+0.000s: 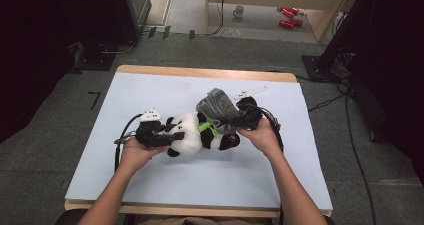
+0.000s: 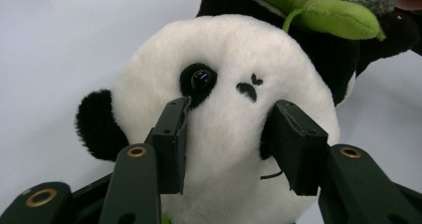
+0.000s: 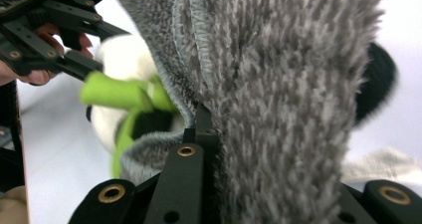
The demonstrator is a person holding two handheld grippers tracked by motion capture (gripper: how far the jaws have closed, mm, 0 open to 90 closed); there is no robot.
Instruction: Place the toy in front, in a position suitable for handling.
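- The black-and-white plush panda [image 1: 192, 137] lies mid-table on the pale blue table mat [image 1: 150, 175].
- The grey fuzzy cloth [image 1: 216, 107] lies over its right end.

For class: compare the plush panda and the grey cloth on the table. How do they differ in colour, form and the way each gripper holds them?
The plush panda is black and white; the grey cloth is one mottled grey. The panda is stuffed and rounded, the cloth thin and draped over it. The left gripper squeezes the panda's head with its jaws apart, while the right gripper pinches the cloth's edge almost closed. Both are soft and fuzzy.
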